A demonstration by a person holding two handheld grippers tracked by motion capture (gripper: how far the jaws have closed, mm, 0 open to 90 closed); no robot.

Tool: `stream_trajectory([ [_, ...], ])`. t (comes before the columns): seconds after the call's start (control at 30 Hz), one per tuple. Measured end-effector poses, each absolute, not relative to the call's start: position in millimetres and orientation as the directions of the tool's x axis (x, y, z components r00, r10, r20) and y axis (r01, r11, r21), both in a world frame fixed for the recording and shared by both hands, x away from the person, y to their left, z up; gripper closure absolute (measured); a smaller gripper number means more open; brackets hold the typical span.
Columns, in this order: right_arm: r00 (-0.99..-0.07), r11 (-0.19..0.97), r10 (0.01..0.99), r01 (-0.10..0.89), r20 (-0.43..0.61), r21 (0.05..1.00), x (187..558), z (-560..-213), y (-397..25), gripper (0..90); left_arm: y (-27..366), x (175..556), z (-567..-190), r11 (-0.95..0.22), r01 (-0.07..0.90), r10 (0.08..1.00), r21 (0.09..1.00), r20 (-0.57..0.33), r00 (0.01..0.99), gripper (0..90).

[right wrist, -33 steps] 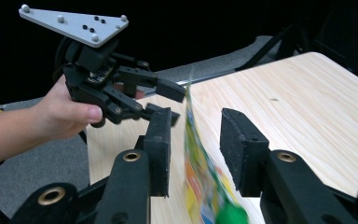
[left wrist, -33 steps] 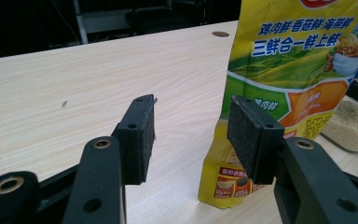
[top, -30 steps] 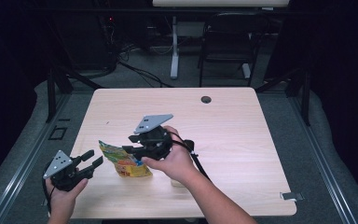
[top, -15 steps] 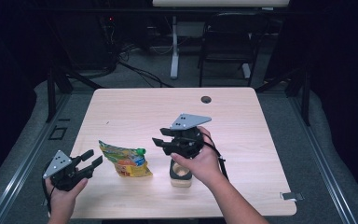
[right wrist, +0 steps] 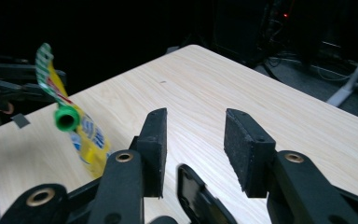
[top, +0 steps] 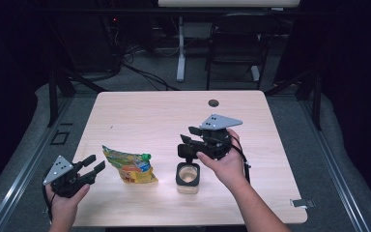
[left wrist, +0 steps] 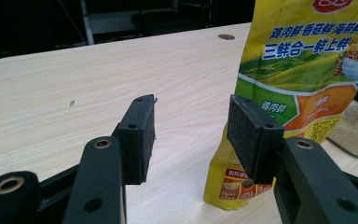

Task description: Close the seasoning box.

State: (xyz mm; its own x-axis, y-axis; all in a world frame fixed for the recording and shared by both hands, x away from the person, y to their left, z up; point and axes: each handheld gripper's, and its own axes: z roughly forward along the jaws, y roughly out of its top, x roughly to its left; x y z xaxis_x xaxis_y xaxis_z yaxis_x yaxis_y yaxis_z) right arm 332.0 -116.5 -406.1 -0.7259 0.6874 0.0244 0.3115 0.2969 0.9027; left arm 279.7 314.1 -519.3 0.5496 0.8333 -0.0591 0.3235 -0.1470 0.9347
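I am working at a pale wooden table (top: pixel 140 116) in a dark room. Beside one yellow pouch (top: pixel 129 166), one jar (top: pixel 188 177) is standing; my left gripper (top: pixel 92 166) and right gripper (top: pixel 184 145) are both gaping wide, empty.

A lab or recording studio is suggested. A pale wooden bench (top: pixel 140 111) is set on grey carpet (top: pixel 309 140) and framed by metal rails (top: pixel 14 179). Black surroundings are seen beyond it, with cables (top: pixel 140 72) trailed across the floor, a folding chair (top: pixel 232 48) and a white stand (top: pixel 180 53).

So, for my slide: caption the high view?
Right gripper open above jar; yellow pouch stands beside open left gripper.
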Motion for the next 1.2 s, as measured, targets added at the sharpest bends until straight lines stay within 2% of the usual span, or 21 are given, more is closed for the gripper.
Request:
stream_trajectory([
  [0.6,-0.658,0.281,0.752,0.367,0.034,0.887,345.8,-427.9,-143.6,74.3,312.9,280.0,-520.2,-0.153,0.327,0.831,0.933,-0.058,0.553,52.0],
  [0.7,-0.646,0.272,0.762,0.392,0.052,0.879,349.0,-432.5,-147.2,79.3,312.9,279.9,-520.3,-0.149,0.327,0.832,0.933,-0.06,0.552,52.0],
  [1.2,-0.623,0.268,0.779,0.424,0.064,0.865,357.4,-444.2,-146.2,89.5,312.7,280.0,-520.6,-0.151,0.328,0.831,0.932,-0.06,0.553,52.3],
])
